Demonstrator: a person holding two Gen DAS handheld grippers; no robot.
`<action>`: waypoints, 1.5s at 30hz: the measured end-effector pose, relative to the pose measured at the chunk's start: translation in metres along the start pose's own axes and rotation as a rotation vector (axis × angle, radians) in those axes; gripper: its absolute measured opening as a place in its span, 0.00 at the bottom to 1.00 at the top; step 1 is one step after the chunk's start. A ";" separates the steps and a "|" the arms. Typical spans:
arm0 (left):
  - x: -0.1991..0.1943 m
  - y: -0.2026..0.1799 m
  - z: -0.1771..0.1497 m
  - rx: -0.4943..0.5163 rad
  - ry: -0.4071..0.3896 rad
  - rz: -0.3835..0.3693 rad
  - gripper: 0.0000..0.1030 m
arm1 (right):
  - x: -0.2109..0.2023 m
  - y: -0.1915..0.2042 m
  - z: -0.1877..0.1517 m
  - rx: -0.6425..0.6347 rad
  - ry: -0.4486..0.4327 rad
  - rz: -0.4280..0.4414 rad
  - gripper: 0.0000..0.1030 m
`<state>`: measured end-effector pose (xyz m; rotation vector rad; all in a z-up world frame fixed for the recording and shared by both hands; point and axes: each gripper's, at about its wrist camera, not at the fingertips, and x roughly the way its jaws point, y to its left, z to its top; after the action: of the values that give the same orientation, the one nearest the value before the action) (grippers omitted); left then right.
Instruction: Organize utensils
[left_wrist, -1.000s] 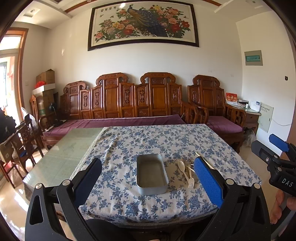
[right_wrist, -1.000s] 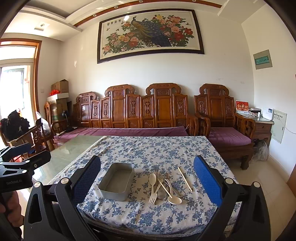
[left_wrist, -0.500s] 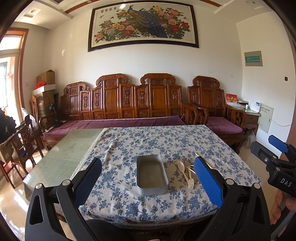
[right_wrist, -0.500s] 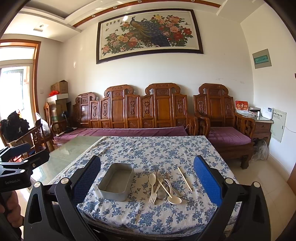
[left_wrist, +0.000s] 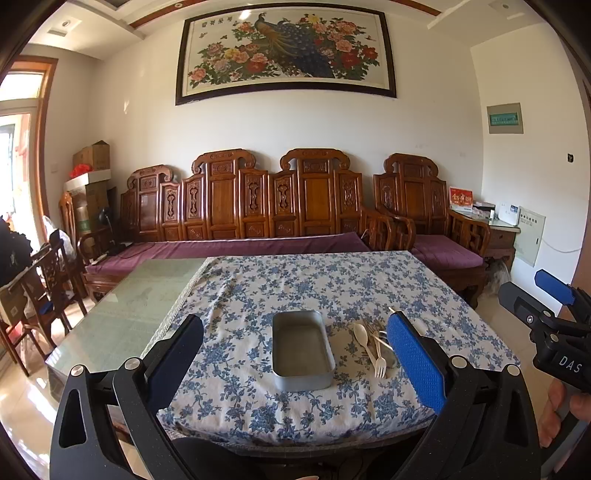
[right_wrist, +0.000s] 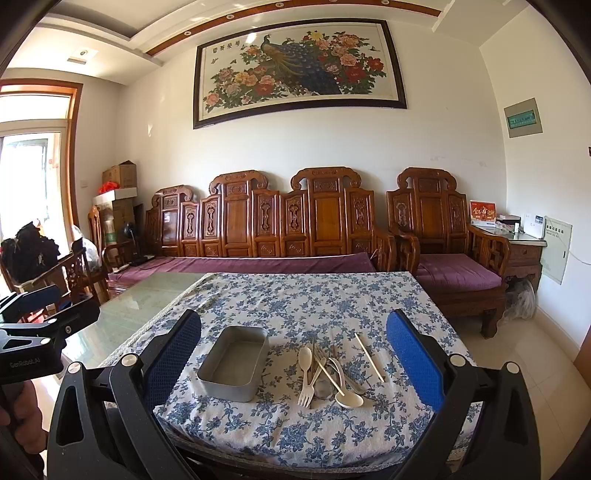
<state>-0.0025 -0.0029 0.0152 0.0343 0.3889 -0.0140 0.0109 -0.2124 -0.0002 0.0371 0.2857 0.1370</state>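
Utensils lie beside the tin, beyond both wide-open grippers.

bright daylight from left doorway | glare there | sharp focus | fisheye bending, dark corners

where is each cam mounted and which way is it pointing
Left wrist: sits on the left gripper, facing across the table toward the sofa; its own open fingers frame the metal tin; right gripper and a hand show at right.
Right wrist: sits on the right gripper, facing the same way; its open fingers frame the utensil pile; left gripper shows at left.
Shared: tin, utensils, floral tablecloth, sofa, peacock painting.
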 end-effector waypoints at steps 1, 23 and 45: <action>0.000 0.000 0.000 0.000 0.000 0.000 0.94 | 0.000 0.000 -0.001 0.000 -0.001 0.000 0.98; -0.001 0.000 0.002 0.001 -0.005 -0.002 0.94 | -0.007 0.004 0.010 0.001 -0.007 0.006 0.98; 0.027 -0.004 -0.018 0.024 0.092 -0.036 0.94 | 0.005 -0.006 -0.002 -0.003 0.030 0.011 0.98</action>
<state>0.0160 -0.0067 -0.0117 0.0513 0.4817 -0.0530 0.0158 -0.2178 -0.0040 0.0338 0.3150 0.1494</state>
